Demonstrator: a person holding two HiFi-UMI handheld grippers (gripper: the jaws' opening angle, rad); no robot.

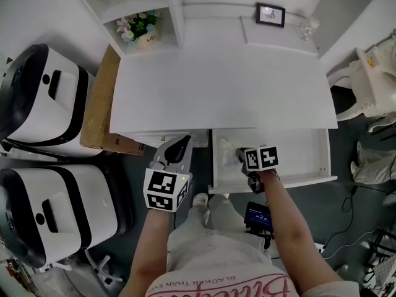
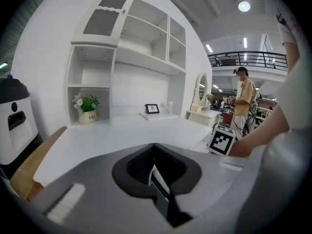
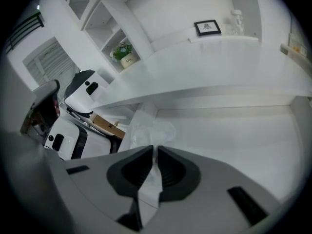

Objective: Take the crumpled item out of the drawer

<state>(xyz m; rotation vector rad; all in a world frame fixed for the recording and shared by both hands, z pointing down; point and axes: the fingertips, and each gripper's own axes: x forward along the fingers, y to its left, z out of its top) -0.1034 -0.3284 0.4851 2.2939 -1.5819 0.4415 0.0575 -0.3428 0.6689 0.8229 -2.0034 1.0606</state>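
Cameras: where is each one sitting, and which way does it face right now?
Head view: on the person's head, looking steeply down at the white desk and open drawer; both forearms, the left gripper and the right gripper show.
Left gripper view: on the left gripper, facing across the desk towards the shelves; shows its shut jaws and the person's right forearm.
Right gripper view: on the right gripper, facing into the drawer; jaws shut on the crumpled item.
Shared: all three show the picture frame.
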